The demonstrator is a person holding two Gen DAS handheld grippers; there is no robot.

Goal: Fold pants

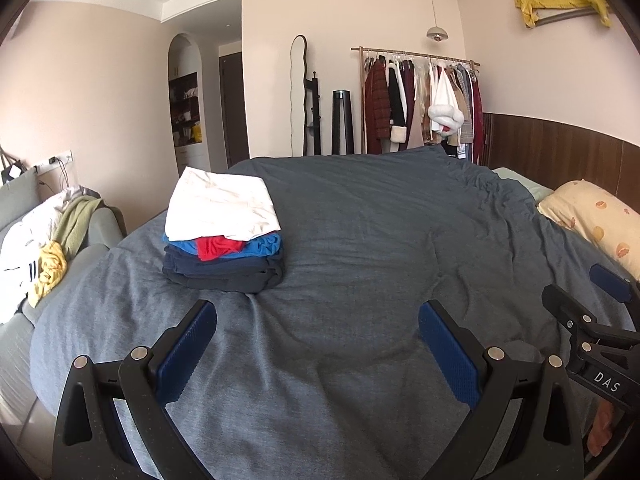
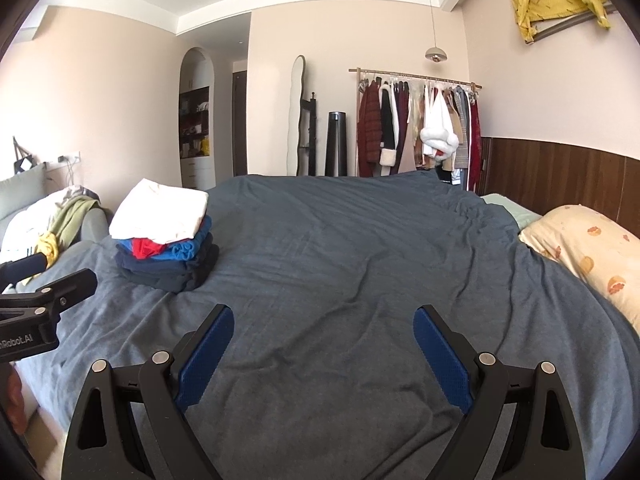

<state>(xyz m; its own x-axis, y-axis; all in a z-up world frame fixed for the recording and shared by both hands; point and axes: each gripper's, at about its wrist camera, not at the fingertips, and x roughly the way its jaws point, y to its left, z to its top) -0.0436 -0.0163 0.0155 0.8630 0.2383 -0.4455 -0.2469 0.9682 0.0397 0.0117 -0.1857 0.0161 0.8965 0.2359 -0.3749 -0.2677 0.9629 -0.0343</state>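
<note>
A stack of folded clothes (image 1: 223, 240) sits on the grey-blue bed cover (image 1: 380, 240), white piece on top, then red, blue and dark navy ones. It also shows in the right wrist view (image 2: 166, 244) at the left. My left gripper (image 1: 318, 316) is open and empty above the cover, in front of and to the right of the stack. My right gripper (image 2: 324, 320) is open and empty over the middle of the bed (image 2: 360, 248). The right gripper also shows at the right edge of the left wrist view (image 1: 596, 320). No unfolded pants lie on the bed.
A sofa with loose clothes (image 1: 44, 240) stands left of the bed. A patterned pillow (image 2: 588, 256) lies at the right by the wood-panelled wall. A clothes rack (image 1: 420, 104), a mirror and a dark tower stand beyond the bed.
</note>
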